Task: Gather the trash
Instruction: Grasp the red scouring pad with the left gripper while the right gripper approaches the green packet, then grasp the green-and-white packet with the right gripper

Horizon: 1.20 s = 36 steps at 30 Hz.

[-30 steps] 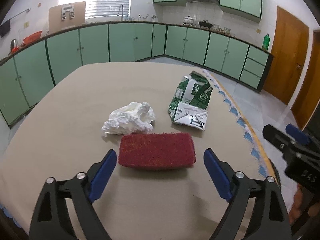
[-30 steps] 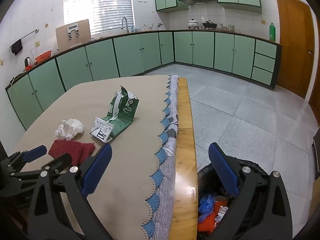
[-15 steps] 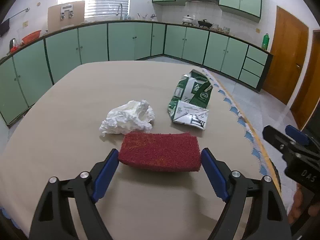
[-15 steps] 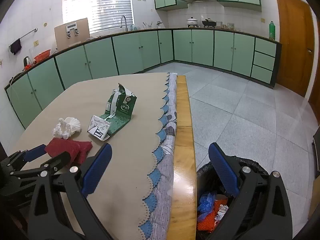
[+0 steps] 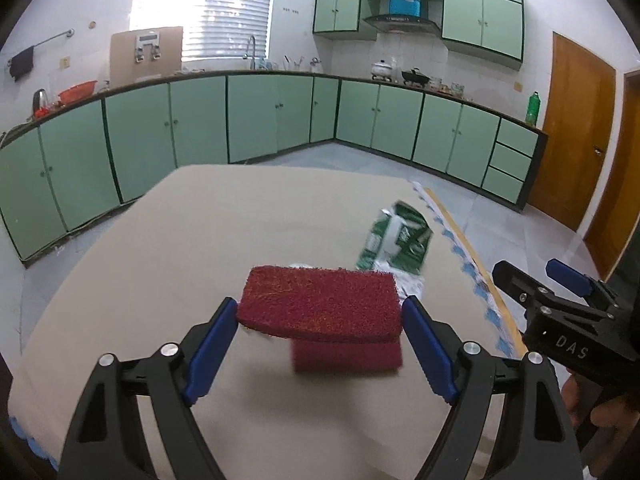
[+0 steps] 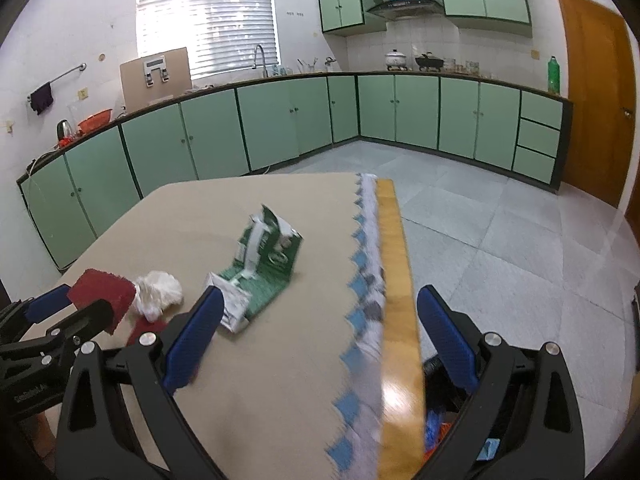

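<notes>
Above the desk (image 5: 120, 280), the left hand-held gripper (image 5: 320, 334) now clamps the red scouring pad (image 5: 320, 306) — raised clear since half a second ago. Carton (image 6: 268, 264) and tissue (image 6: 158, 290) remain; the right hand-held gripper (image 6: 316, 342) gapes empty.

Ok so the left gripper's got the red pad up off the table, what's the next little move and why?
Probably carry the red scouring pad rightward toward the black trash bag beyond the table edge. The left gripper is clamped on the pad, which is lifted, with what looks like a second red piece below. The right gripper is open and empty.
</notes>
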Each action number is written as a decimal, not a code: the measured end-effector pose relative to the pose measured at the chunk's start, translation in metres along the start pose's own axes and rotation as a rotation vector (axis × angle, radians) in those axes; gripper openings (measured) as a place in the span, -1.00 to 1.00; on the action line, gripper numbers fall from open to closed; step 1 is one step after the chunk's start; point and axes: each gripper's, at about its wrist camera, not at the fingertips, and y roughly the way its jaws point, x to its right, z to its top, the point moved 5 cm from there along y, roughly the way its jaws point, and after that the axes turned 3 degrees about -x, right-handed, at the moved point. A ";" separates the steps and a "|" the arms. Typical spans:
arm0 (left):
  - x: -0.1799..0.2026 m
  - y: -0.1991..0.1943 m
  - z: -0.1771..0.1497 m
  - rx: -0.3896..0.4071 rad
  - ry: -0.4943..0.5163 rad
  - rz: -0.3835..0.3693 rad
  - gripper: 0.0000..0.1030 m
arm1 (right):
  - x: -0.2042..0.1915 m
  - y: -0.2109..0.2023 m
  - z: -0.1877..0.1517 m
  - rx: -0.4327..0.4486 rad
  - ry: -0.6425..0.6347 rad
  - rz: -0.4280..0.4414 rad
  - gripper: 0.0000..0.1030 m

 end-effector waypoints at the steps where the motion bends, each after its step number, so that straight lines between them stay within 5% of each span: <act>1: -0.001 0.001 0.003 0.006 0.000 0.005 0.59 | -0.004 0.004 0.004 0.003 0.000 0.002 0.83; 16: -0.037 0.058 0.049 0.007 -0.035 0.062 0.59 | -0.022 0.070 0.044 -0.038 -0.013 0.008 0.83; 29: -0.050 0.086 0.058 -0.016 -0.051 0.083 0.59 | -0.028 0.125 0.044 -0.174 -0.023 0.048 0.83; 31: -0.051 0.087 0.055 -0.020 -0.051 0.083 0.59 | -0.029 0.126 0.043 -0.180 -0.024 0.059 0.70; 36: -0.051 0.088 0.052 -0.030 -0.048 0.081 0.59 | -0.032 0.129 0.038 -0.227 -0.013 0.118 -0.16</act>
